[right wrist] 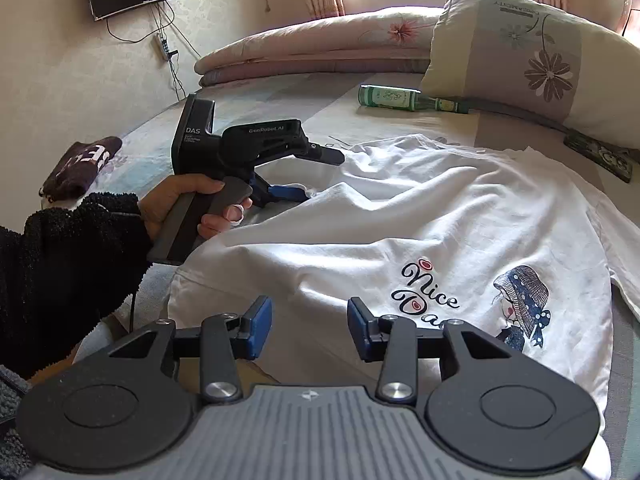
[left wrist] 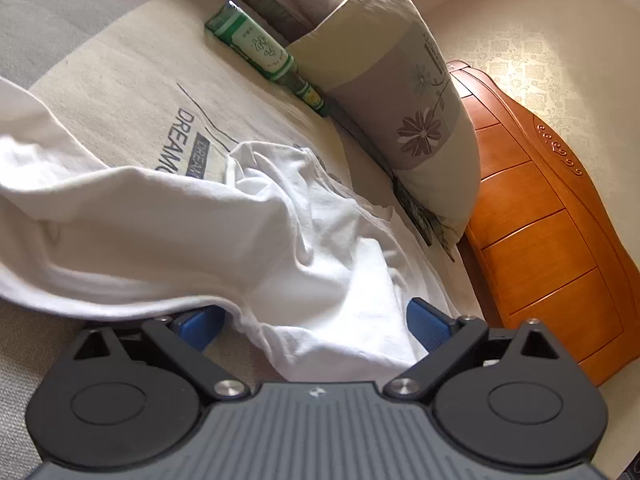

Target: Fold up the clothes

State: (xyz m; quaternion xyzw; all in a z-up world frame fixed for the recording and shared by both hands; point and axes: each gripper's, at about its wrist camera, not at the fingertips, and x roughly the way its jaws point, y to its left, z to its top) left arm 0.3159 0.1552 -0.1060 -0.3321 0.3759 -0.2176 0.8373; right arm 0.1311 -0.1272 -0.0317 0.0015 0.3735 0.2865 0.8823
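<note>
A white T-shirt (right wrist: 400, 220) with a "Nice Day" print and a girl in a hat (right wrist: 520, 300) lies spread and rumpled on the bed. My right gripper (right wrist: 310, 328) is open over the shirt's near hem, its blue pads apart and pressing on nothing. In the right wrist view a person's hand (right wrist: 180, 200) in a black sleeve holds my left gripper (right wrist: 288, 194) at the shirt's far left edge. In the left wrist view my left gripper (left wrist: 314, 326) stands wide open, with bunched white shirt cloth (left wrist: 300, 240) lying loosely between its blue fingers (left wrist: 428, 328).
A green bottle (right wrist: 396, 98) lies beside a flowered pillow (right wrist: 540, 60), with a dark flat thing (right wrist: 600, 156) under the pillow's edge. A folded quilt (right wrist: 320, 56) sits at the back and a dark garment (right wrist: 80, 168) on the left. A wooden headboard (left wrist: 540, 220) bounds the bed.
</note>
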